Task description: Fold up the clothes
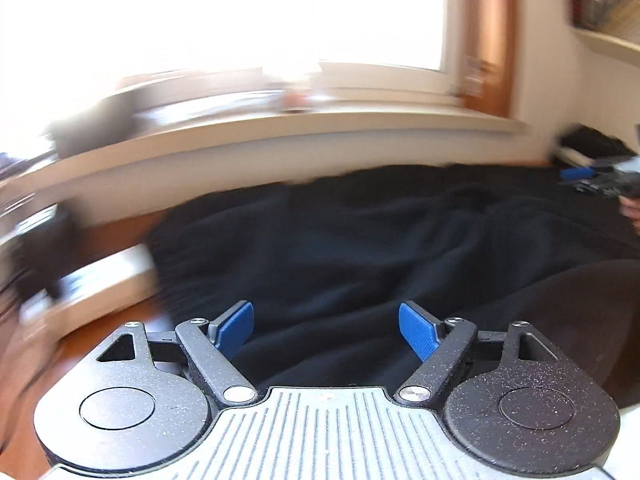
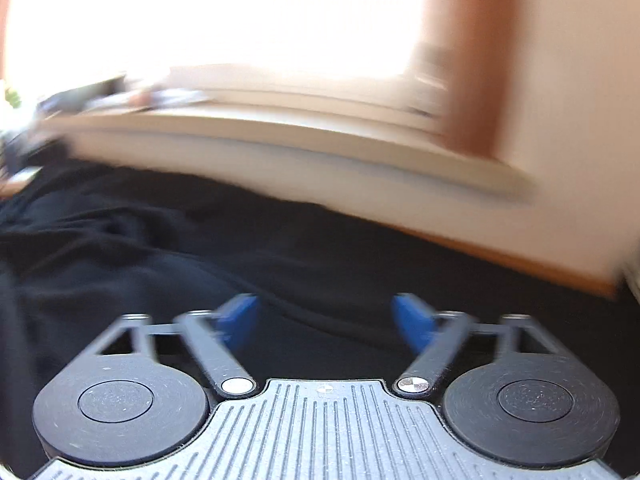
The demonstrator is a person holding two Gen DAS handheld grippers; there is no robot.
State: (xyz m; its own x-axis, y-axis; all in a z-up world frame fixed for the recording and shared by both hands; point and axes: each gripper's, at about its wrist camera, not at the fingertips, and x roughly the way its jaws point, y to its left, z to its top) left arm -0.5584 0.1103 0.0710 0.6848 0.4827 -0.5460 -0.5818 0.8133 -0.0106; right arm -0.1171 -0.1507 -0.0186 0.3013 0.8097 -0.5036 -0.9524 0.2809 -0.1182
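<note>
The dark garment (image 1: 360,248) lay spread over the wooden table (image 1: 116,236), reaching almost to the far wall below the window sill (image 1: 280,124). It was rumpled, w/ ridges and soft folds running across it, and I saw no clean fold line anywhere, so I'd judge the folding was at an early stage: cloth roughly laid out, actual folds not made yet. Smoothing and every fold looked left to do.

The left gripper (image 1: 326,330) hung just over the near part of the cloth, its blue pads (image 1: 236,328) spread wide w/ nothing between them. Cloth showed under the gap, but the pads weren't pressing it.

The right gripper (image 2: 326,322) sat over the right side of the same garment. Its pads (image 2: 412,320) looked apart too and pinched nothing, tho that view was badly blurred, so take it loosely. From the left camera it showed small at the far right edge (image 1: 588,180).

Both views were smeared. Bits of clutter sat on the table's left end (image 1: 52,280); too blurred to ID.
</note>
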